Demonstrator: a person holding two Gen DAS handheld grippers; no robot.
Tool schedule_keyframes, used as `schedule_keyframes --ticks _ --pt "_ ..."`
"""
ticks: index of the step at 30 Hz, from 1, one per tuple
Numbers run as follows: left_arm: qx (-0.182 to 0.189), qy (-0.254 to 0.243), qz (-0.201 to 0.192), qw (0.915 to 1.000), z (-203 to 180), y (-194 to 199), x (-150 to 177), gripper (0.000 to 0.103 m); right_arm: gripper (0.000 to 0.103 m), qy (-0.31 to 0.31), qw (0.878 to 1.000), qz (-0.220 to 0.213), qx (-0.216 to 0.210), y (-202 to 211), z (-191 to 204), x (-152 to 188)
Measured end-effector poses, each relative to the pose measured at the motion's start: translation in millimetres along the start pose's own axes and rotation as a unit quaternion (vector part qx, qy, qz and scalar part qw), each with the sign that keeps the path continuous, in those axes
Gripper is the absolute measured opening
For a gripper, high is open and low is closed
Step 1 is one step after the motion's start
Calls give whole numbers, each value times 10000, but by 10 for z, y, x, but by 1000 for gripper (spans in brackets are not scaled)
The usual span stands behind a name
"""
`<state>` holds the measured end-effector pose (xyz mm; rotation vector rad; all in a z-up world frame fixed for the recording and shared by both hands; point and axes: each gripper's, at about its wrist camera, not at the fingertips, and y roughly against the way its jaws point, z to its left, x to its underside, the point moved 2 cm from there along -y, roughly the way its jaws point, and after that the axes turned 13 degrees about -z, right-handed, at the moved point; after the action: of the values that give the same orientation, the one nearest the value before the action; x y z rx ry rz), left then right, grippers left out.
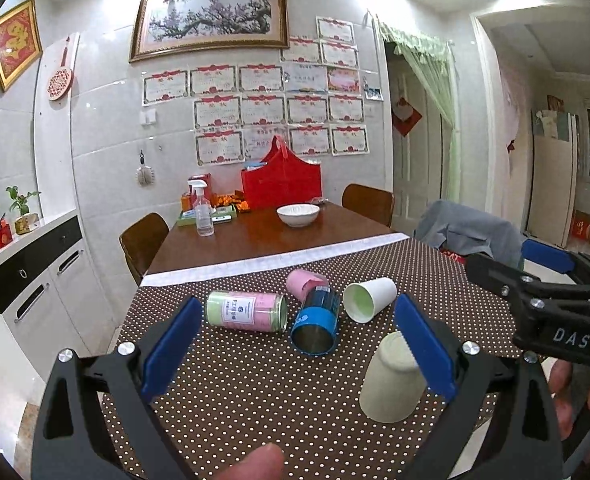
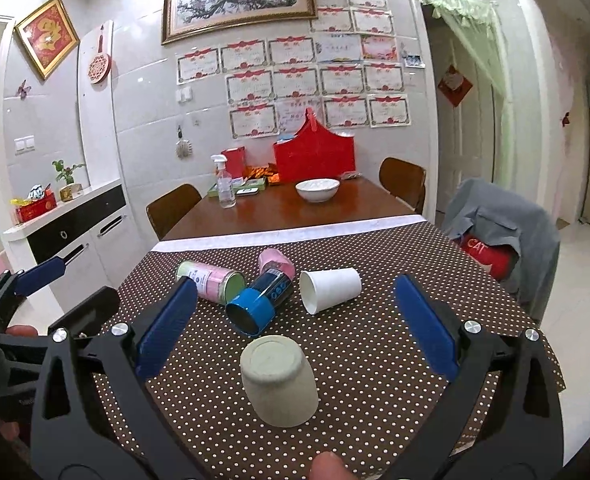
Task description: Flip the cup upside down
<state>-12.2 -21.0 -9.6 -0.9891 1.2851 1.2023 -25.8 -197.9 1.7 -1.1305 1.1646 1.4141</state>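
Note:
A pale green cup [image 2: 279, 380] stands upside down, base up, on the dotted tablecloth [image 2: 355, 360]. It sits between the open blue pads of my right gripper [image 2: 295, 316], untouched. In the left wrist view the same cup [image 1: 391, 384] stands beside the right pad of my open left gripper [image 1: 299, 332]. A white paper cup [image 2: 331, 288] lies on its side behind it and also shows in the left wrist view [image 1: 369, 298]. My right gripper also shows at the right of the left wrist view [image 1: 551, 276].
Three cups lie on their sides: a blue one [image 2: 261, 300], a pink-green one [image 2: 211, 280] and a pink one [image 2: 277, 262]. Farther back stand a white bowl [image 2: 317, 189], a spray bottle [image 2: 225, 182] and a red bag [image 2: 313, 156]. A chair with grey clothing [image 2: 503, 224] is at the right.

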Motion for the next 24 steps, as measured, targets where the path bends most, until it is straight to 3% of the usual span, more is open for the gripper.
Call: schedule_keyframes --ticks 13,24 --pt "-302 69 -270 9992 -21 146 -84 96 97 70 9997 -77 223 158 21 -12" --pt "-227 211 -170 9994 -24 186 -129 96 97 36 9993 92 370 175 -67 86"
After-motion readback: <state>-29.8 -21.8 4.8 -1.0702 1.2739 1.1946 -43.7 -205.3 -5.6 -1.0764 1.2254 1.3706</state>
